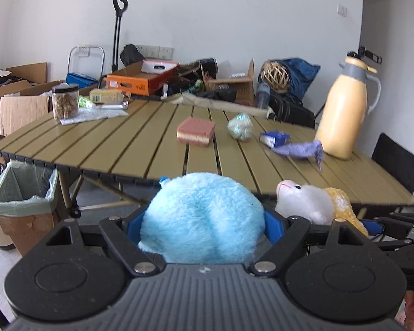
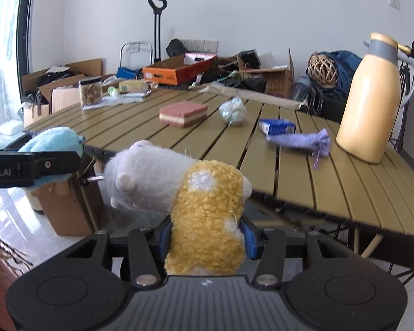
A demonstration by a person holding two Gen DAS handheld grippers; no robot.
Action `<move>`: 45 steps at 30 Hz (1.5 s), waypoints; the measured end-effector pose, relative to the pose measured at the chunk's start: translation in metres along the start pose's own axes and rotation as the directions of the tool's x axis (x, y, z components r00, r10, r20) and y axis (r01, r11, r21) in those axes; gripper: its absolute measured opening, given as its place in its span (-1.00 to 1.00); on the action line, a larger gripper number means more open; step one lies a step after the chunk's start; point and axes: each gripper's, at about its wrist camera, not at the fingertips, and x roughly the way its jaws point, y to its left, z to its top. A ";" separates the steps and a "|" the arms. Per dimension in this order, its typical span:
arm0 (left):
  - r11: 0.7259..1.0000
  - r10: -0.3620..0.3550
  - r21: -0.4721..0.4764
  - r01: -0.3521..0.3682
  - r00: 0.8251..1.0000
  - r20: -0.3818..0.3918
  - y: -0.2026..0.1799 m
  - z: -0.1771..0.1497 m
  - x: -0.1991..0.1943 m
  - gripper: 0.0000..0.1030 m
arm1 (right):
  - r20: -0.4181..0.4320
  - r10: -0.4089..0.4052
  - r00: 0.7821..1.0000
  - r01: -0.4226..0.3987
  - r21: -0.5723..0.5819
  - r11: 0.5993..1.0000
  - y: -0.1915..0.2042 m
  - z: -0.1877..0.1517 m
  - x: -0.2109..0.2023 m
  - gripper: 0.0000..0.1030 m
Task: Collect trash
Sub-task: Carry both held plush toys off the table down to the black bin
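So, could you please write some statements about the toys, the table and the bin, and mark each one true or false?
1. The left gripper holds a light blue plush toy between its fingers. True.
2. The right gripper is empty. False: it is shut on a yellow and white plush toy.
3. The yellow jug lies on its side. False: it stands upright on the table.
4. A pink sponge lies on the table. True.
5. The lined bin stands on the table. False: it is on the floor beside it.
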 end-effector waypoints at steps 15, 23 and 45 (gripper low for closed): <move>0.998 0.039 0.052 -0.030 0.982 -0.183 0.009 -0.068 0.026 0.62 | -0.175 0.057 0.983 -0.048 0.055 0.997 0.004 -0.087 0.028 -0.05; 0.997 0.066 0.056 -0.052 0.957 -0.283 0.017 -0.098 0.052 0.62 | -0.243 0.054 0.969 -0.035 0.080 0.996 -0.002 -0.119 0.043 -0.05; 0.992 0.119 0.026 -0.122 0.867 -0.483 0.043 -0.134 0.114 0.62 | -0.320 -0.029 0.947 0.084 0.158 0.984 -0.033 -0.143 0.081 -0.05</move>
